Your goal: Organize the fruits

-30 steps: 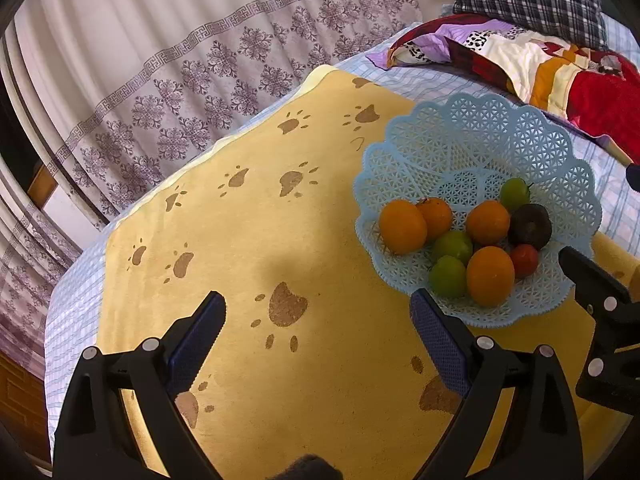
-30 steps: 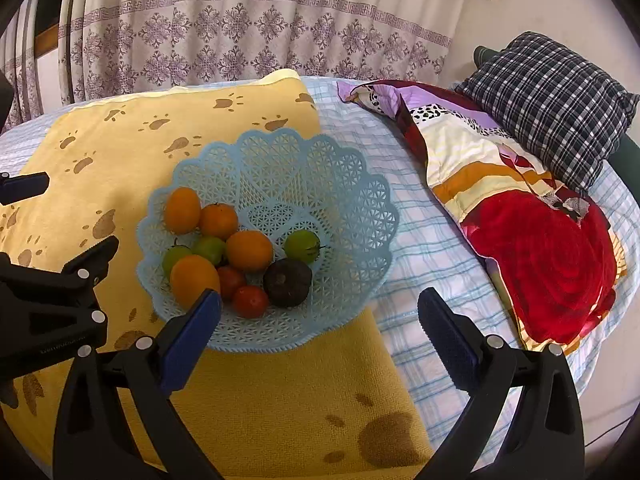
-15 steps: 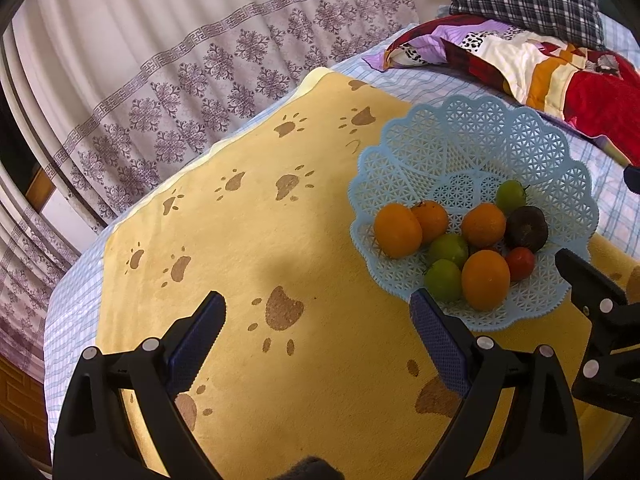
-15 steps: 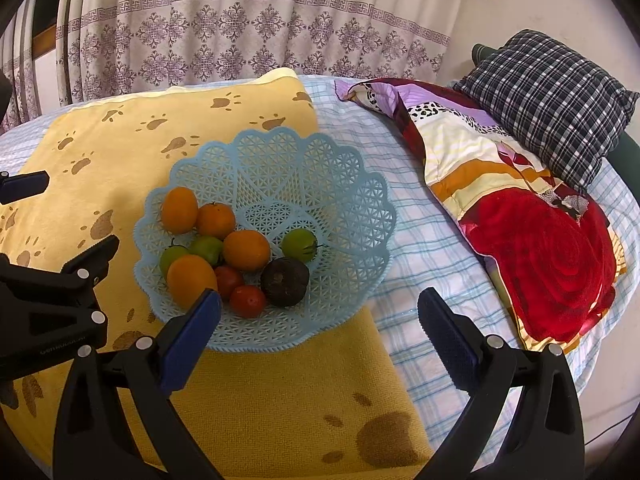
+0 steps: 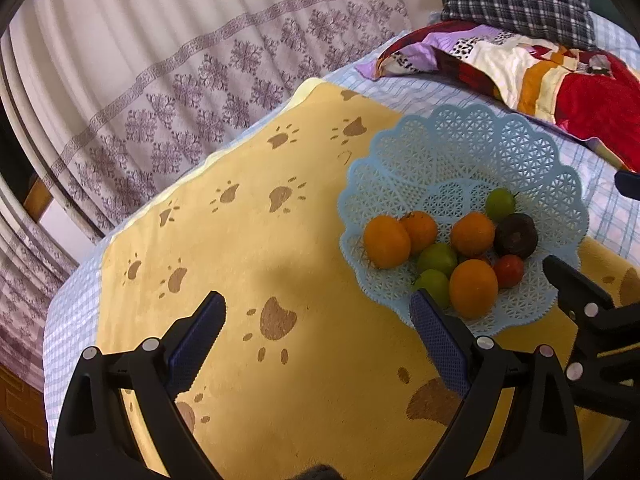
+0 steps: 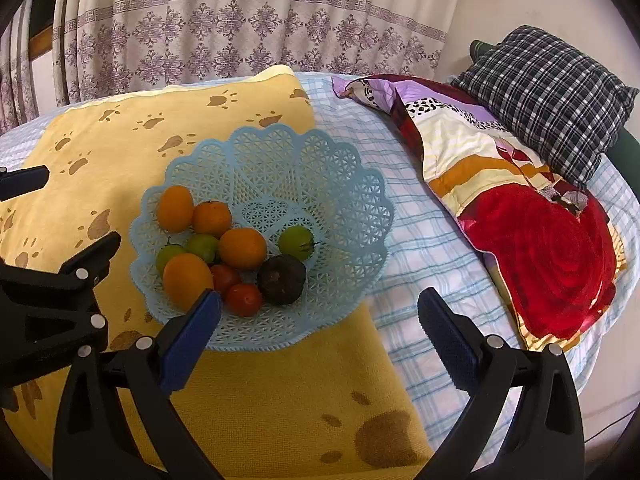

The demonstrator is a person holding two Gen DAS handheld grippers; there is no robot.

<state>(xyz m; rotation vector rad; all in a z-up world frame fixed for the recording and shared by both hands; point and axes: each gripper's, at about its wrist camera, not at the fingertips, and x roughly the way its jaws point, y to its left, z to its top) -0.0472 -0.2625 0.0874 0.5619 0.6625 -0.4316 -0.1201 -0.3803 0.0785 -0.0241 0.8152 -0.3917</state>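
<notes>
A pale blue lattice basket with a scalloped rim sits on a yellow paw-print blanket spread over a blue checked bedsheet, centre-left in the right wrist view and right of centre in the left wrist view. In its near half lie the fruits: four oranges, three green fruits, two red tomatoes and one dark purple fruit, clustered and touching.

The right gripper hangs released, jaws spread wide and empty, its left finger overlapping the basket's near rim in the frame. The left gripper is likewise released and empty, over bare blanket beside the basket.

A patchwork quilt and a checked pillow fill the right of the frame; a patterned curtain hangs across the top.
</notes>
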